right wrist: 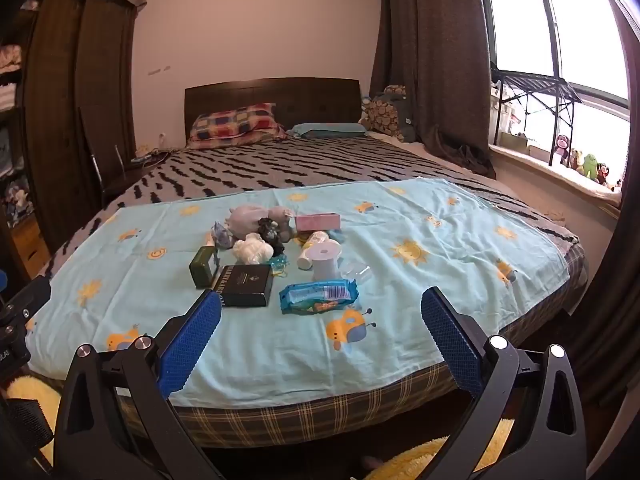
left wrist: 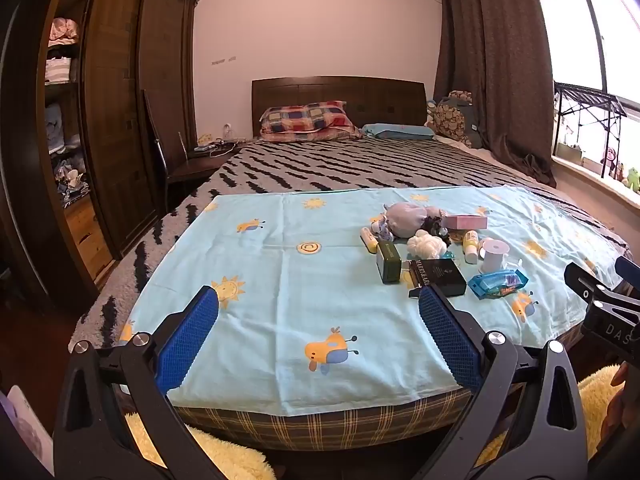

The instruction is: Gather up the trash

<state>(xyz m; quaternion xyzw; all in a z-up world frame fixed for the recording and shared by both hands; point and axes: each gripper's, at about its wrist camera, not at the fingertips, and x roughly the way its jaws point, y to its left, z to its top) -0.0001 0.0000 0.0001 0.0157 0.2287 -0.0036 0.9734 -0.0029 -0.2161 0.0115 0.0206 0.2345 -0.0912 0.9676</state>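
2 tools at frame foot, left tool and right tool, both spread wide and empty, short of trash cluster on blue sheet over bed; step: approach; next: reach forward to wipes packet

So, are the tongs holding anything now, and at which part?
Nothing is held. The left tongs and right tongs stand open and empty.
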